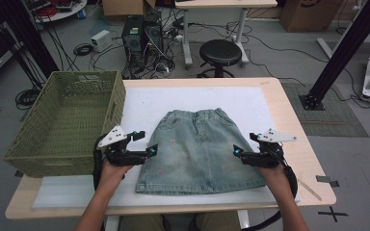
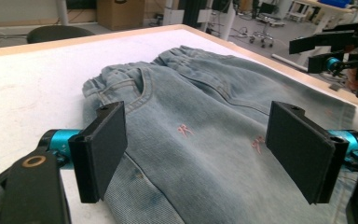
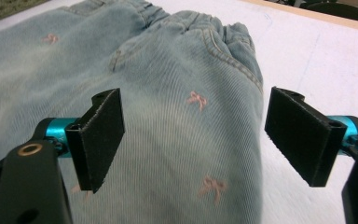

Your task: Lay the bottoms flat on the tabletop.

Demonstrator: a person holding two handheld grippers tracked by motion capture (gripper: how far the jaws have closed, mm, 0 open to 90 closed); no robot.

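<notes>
A light blue denim skirt (image 1: 200, 149) with small pink bows lies flat on the white mat (image 1: 173, 103), waistband toward the far edge. My left gripper (image 1: 150, 151) hovers at the skirt's left edge, jaws wide apart with nothing between them. In the left gripper view the skirt (image 2: 205, 135) spreads below the open left gripper (image 2: 198, 151), and the right gripper (image 2: 328, 60) shows far off. My right gripper (image 1: 237, 153) sits at the skirt's right edge, also open and empty. The right gripper view has the skirt (image 3: 168, 93) under the open right gripper (image 3: 193, 140).
A green woven basket (image 1: 67, 122) stands on the table's left side, close to my left hand. The wooden table's edge (image 1: 296, 139) runs to the right. A black stool (image 1: 220, 53), computer towers and cables sit on the floor beyond the table.
</notes>
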